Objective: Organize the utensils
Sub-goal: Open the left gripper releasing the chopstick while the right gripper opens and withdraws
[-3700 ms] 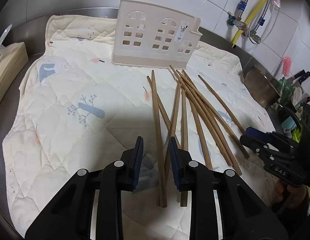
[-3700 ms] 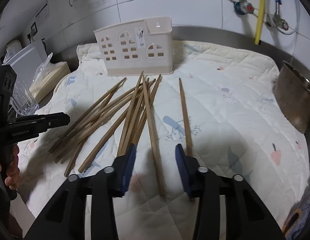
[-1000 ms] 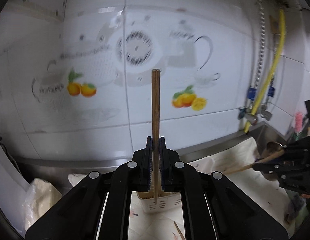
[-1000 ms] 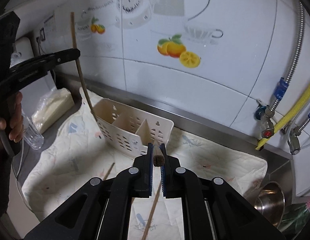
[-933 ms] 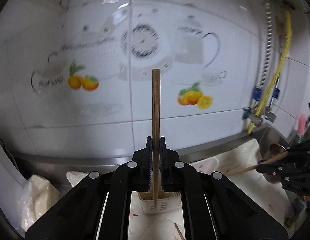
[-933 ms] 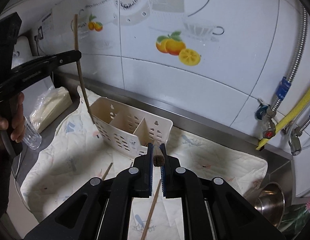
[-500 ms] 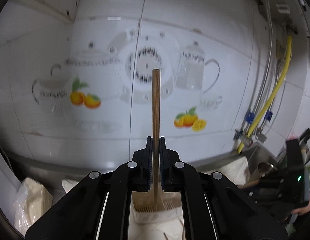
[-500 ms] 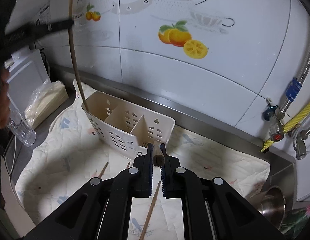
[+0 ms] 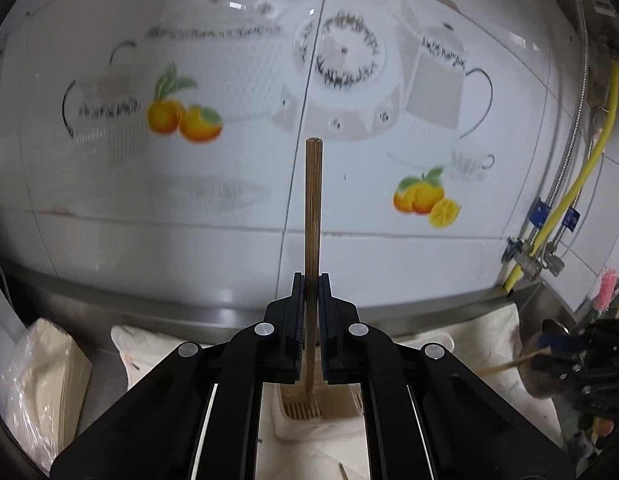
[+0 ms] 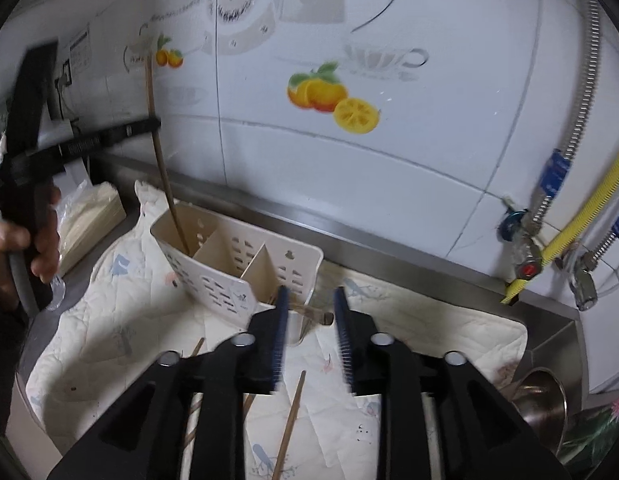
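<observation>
Left gripper pinches one chopstick upright over the holder — right gripper gapes empty.

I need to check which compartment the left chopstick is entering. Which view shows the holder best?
The right wrist view: the holder shows its open top and dividers, with the chopstick dipping into the leftmost compartment. In the left wrist view the left gripper hides most of it.

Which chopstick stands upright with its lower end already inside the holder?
The chopstick clamped by the left gripper: its tip is inside the end compartment of the white holder. The other chopsticks lie flat on the cloth.
</observation>
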### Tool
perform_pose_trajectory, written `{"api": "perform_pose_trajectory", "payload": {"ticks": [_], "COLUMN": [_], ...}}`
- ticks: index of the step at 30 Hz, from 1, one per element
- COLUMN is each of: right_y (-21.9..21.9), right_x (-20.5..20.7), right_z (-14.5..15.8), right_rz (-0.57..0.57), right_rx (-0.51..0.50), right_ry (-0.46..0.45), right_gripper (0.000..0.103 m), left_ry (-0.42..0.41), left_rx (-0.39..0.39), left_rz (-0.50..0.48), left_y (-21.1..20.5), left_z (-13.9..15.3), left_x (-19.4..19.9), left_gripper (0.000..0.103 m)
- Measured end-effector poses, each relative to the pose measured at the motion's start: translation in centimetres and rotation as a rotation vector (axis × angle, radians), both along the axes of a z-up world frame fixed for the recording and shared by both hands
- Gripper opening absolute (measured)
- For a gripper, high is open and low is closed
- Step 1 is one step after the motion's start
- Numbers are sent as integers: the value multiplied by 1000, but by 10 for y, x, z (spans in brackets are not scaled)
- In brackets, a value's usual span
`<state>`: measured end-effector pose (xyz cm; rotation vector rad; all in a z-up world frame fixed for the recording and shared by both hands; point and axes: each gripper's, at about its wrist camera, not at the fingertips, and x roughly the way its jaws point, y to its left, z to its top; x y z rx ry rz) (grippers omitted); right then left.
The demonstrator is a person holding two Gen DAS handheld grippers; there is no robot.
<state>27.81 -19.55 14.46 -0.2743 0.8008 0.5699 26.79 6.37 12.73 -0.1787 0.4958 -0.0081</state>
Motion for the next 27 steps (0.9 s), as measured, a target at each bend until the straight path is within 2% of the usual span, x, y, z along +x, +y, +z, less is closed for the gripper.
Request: {"api": "perform_pose_trajectory", "payload": {"ticks": [4,6,7,8,13,17,22,27], "right_y": [-7,-10,-12,-13,-18,-22,-28,-29], "right_x": [-19,-33,-43,-49,-89,-112,-138,-168], "right_z": [10,14,14,14,-3,-28,-73,-115], "right_rz": [-14,-16,-14,-12,4,2,-24,-44], "right_rx": [35,50,58,64,97,112,116,102], "right_ry": [-52,-87,-103,-110,-120,-82,-1,75], "right_gripper": [38,43,43,44,44,44,43,33], "left_ry": [19,16,3,-6,-17,-23,-4,33], "left_rx": [-1,2,8,13,15,-2,-23,-76], "left_rz": [-5,-5,-1,1,-14,-33,-44,-29], "left_y": [-1,-3,-4,-5,-12,-17,-21,-18], "left_z": [-5,-3,-1,0,1,-7,-32,-69], "left_x": [-6,-12,-17,-21,-45,-71,-109,-143], "left_gripper": [9,24,35,40,40,40,40,40]}}
